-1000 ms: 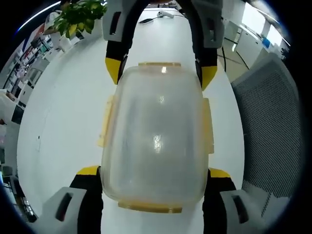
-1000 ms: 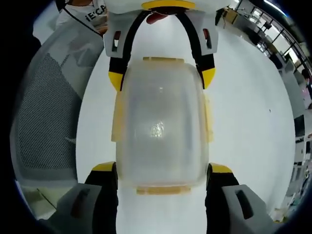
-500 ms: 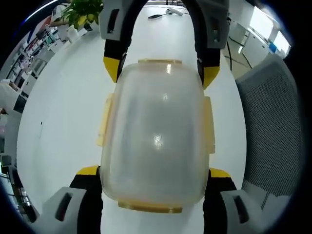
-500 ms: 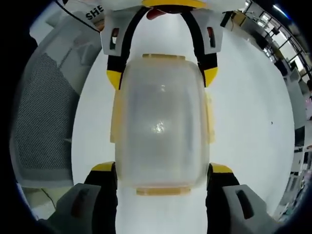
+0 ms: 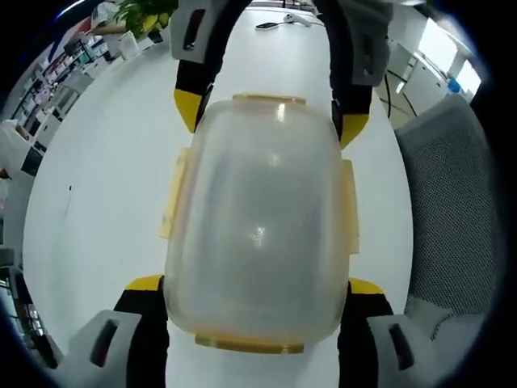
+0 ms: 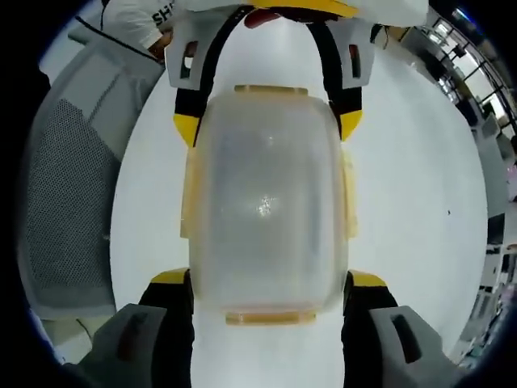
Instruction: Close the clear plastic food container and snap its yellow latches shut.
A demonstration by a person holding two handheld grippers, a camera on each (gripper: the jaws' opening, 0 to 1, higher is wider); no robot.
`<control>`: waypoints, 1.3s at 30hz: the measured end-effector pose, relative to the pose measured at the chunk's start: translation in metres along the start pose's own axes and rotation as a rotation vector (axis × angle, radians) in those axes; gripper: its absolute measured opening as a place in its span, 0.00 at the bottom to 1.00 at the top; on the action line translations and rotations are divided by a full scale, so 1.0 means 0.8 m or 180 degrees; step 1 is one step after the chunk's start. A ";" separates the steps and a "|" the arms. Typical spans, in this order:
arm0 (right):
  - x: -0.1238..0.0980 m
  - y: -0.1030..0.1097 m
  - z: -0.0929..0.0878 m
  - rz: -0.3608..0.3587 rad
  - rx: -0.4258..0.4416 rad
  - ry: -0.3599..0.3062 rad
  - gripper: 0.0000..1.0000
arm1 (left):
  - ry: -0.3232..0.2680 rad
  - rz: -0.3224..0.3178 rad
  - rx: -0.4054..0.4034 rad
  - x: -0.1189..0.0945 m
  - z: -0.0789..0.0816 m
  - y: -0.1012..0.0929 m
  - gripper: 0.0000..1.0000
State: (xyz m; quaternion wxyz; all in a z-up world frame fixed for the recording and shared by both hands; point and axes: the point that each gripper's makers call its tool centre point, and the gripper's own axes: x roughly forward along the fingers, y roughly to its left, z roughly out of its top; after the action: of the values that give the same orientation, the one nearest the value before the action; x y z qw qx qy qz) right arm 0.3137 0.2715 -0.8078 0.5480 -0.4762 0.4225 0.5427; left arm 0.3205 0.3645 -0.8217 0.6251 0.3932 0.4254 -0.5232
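A clear plastic food container (image 5: 258,218) with its lid on hangs over the white table (image 5: 97,162), gripped from both ends. My left gripper (image 5: 254,287) is shut on the near end in the left gripper view, one jaw on each long side. The right gripper (image 5: 271,117) clamps the far end. Yellow latches (image 5: 172,198) stick out along the sides and ends; whether they are snapped down I cannot tell. In the right gripper view the container (image 6: 266,202) sits between my right gripper (image 6: 268,280) and the left gripper (image 6: 267,124), with a side latch (image 6: 349,198) showing.
A grey mesh office chair (image 5: 456,202) stands beside the table, also the chair (image 6: 69,202) in the right gripper view. A potted plant (image 5: 149,12) sits at the far table end. A person in a white shirt (image 6: 141,16) is behind the left gripper.
Both views have drifted a little over the table. The container stays held the same way between the two grippers.
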 end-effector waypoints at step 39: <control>0.008 -0.099 0.006 -0.0060 0.0267 0.0103 0.73 | -0.0015 -0.0085 0.0108 0.005 0.000 0.107 0.86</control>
State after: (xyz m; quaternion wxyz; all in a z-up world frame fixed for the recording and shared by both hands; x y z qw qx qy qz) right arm 0.3929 0.2812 -0.8080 0.5656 -0.4655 0.4492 0.5116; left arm 0.4053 0.3756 -0.8214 0.6123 0.3968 0.4203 -0.5395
